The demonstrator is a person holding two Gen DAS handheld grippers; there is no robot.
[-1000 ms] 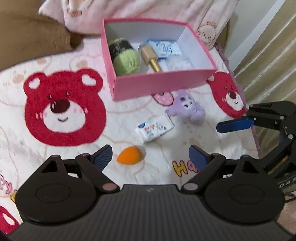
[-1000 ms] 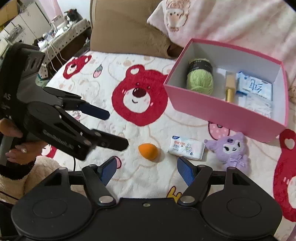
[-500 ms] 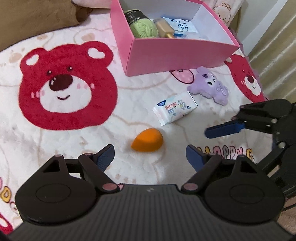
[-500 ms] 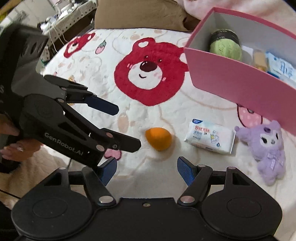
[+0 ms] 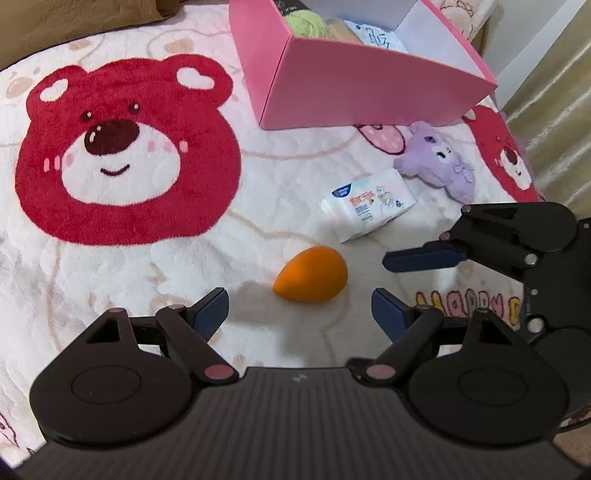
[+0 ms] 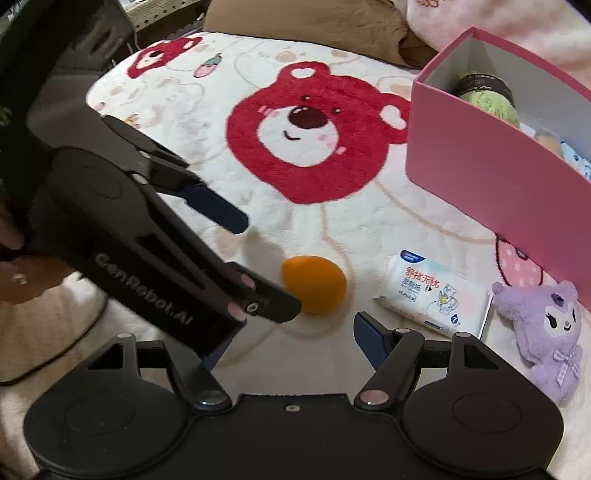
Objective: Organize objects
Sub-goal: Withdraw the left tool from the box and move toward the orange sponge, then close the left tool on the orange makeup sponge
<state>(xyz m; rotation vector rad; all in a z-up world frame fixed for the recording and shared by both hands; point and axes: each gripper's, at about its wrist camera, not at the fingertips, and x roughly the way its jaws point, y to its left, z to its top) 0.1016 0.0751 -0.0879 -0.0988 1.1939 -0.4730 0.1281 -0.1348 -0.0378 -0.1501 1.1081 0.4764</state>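
Observation:
An orange egg-shaped sponge (image 5: 310, 275) lies on the bear-print blanket (image 5: 129, 266). My left gripper (image 5: 299, 312) is open and points down at it, the sponge just beyond its blue fingertips and untouched. From the right wrist view the left gripper (image 6: 266, 266) reaches in from the left, its near finger overlapping the sponge (image 6: 314, 284). My right gripper (image 6: 291, 343) is open and empty; the left gripper hides its left fingertip. To the right lie a white wipes pack (image 5: 367, 205) and a purple plush toy (image 5: 437, 166). A pink box (image 5: 354, 77) stands behind them.
The box holds a green yarn ball (image 6: 487, 98), a gold item and a blue-white packet. A brown cushion (image 6: 306, 18) and pink bedding lie behind the blanket. A hand (image 6: 22, 273) holds the left gripper. Curtains (image 5: 554, 110) hang beyond the blanket's right edge.
Both grippers have sunk toward the blanket and the sponge now looms larger in front of them. The left jaws narrowed slightly. The right gripper rolled a little.

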